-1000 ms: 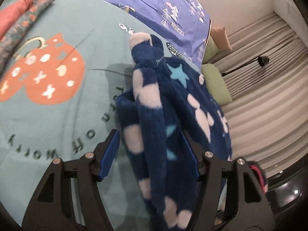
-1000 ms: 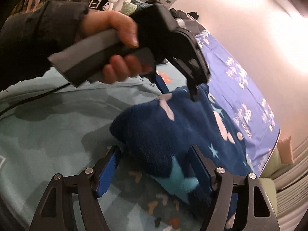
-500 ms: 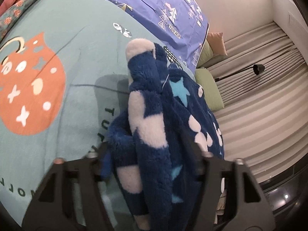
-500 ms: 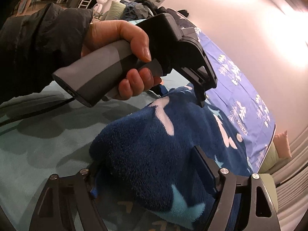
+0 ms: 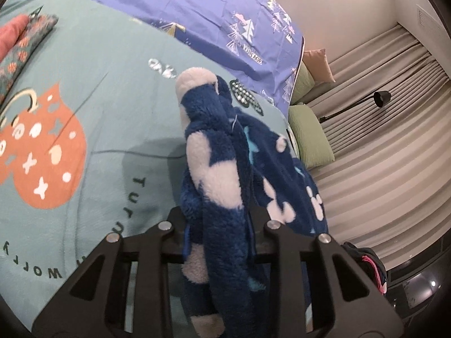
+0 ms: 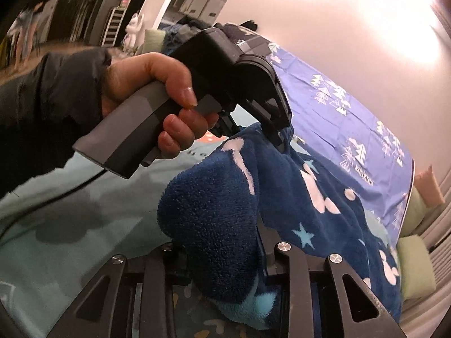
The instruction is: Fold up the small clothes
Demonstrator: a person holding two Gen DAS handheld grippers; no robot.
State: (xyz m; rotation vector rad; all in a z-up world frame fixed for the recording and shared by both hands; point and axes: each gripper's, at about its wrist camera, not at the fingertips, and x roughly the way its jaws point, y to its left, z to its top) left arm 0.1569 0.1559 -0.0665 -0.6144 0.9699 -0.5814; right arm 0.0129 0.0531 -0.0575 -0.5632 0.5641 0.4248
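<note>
A dark blue fleece garment with white and light blue shapes is bunched up over the teal bedspread. My left gripper has its jaws closing on a thick fold of it, both pads pressed into the fleece. In the right wrist view the same fleece garment fills my right gripper, whose jaws are closing tight on another edge. A hand in a dark sleeve holds the left gripper's handle just above the cloth. Both held edges are lifted off the bed.
A pink and a floral folded cloth lie at the far left of the bed. A purple sheet with tree prints covers the back. Green cushions, curtains and a black lamp stand to the right.
Both grippers went from wide around the fleece to clamped on it. Both have risen, lifting the pinched edges off the bedspread.
</note>
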